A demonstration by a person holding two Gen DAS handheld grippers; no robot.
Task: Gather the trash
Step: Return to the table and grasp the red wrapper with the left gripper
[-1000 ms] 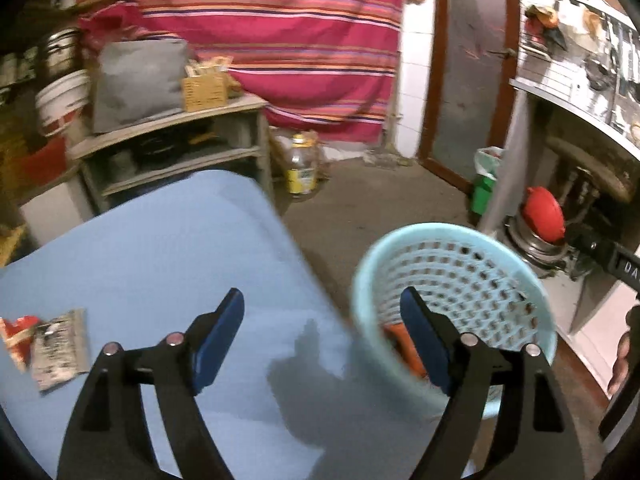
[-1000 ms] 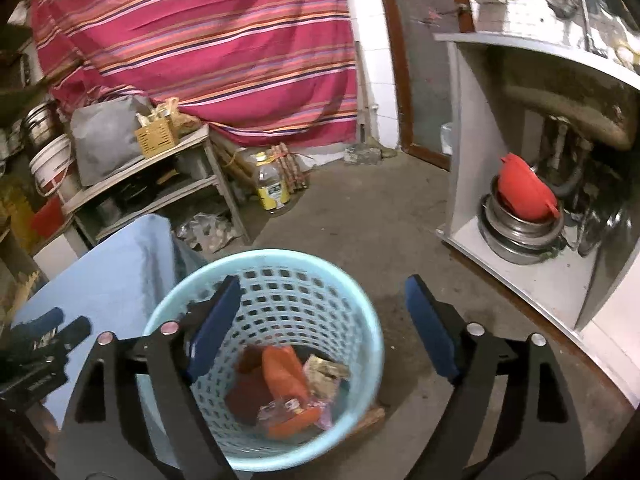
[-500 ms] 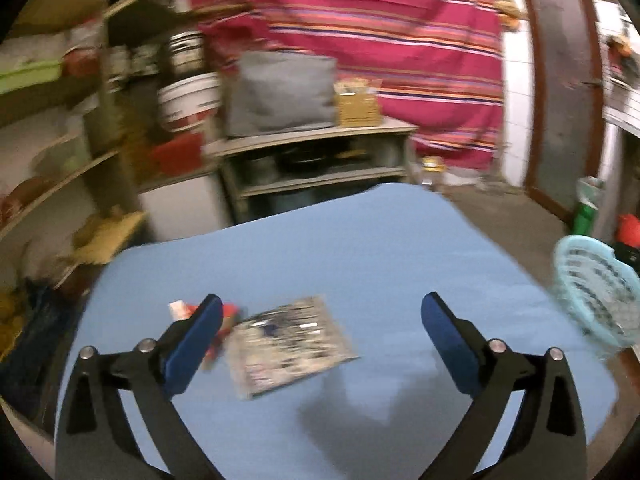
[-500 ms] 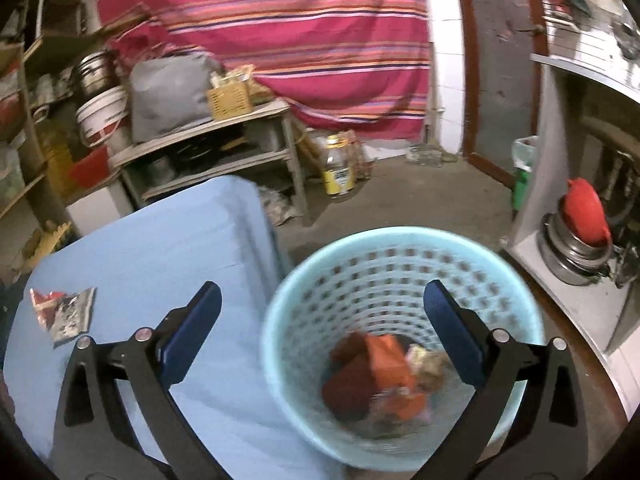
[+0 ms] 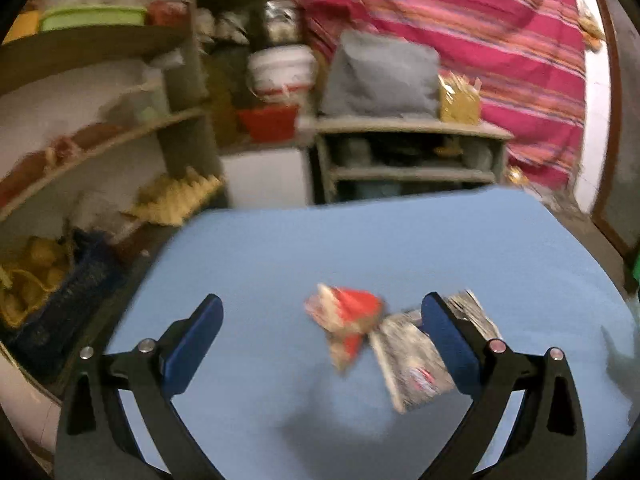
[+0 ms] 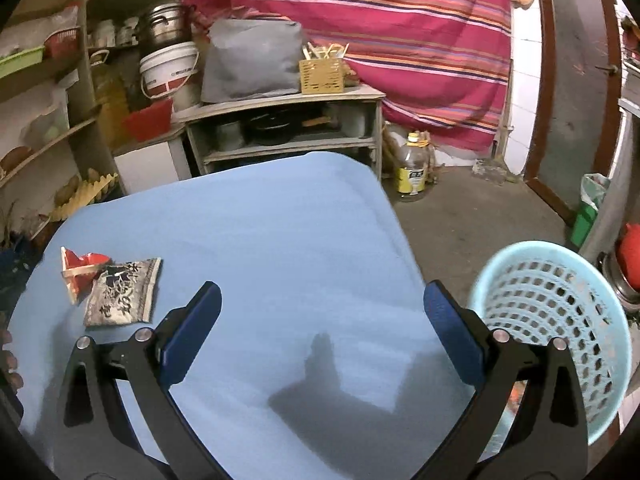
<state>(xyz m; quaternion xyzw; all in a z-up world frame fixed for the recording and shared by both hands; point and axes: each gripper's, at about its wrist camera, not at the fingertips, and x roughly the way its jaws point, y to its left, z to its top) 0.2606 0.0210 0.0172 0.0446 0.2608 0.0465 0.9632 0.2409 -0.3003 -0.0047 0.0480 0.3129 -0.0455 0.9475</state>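
We find the left gripper point(image 5: 322, 334) gaping, empty — we advise centring over the red wrapper point(image 5: 347, 322) before closing.

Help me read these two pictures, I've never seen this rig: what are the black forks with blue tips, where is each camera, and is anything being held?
There is no robot arm. A person carries a hand-held two-finger tool in each hand, and a fisheye camera on each looks forward along its fingers.

The left wrist view shows the left tool, jaws wide apart with nothing gripped, over a blue table. On the table lie a red wrapper and a silver packet, which its right finger partly hides.

The right wrist view shows the right tool, also open and empty, over the same table, with both wrappers far to its left. A pale blue mesh basket stands on the floor beside the table.
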